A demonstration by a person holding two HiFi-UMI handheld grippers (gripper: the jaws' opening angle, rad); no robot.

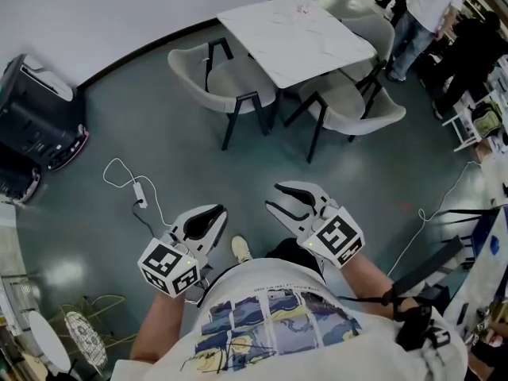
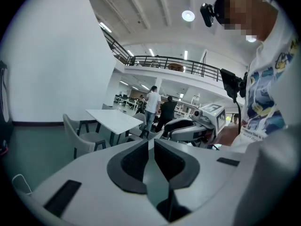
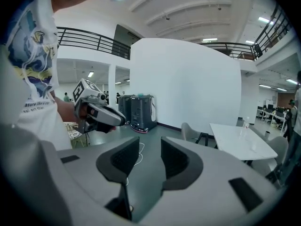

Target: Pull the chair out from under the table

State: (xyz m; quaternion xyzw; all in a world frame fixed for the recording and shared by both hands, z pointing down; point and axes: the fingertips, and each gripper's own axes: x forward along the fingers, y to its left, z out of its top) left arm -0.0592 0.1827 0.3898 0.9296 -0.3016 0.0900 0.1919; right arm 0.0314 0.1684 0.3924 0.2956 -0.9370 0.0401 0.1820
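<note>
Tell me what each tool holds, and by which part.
Nothing is held. The left tool is shut and empty; the right tool is open and empty.

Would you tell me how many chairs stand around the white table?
3: the left chair at the table's left side, the near chair at its front corner, the far chair beyond. Another may be hidden.

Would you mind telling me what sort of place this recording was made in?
Probably a large open-plan office or lab hall: a square white table with grey padded chairs on a bare floor, and a black-railed mezzanine overhead.
</note>
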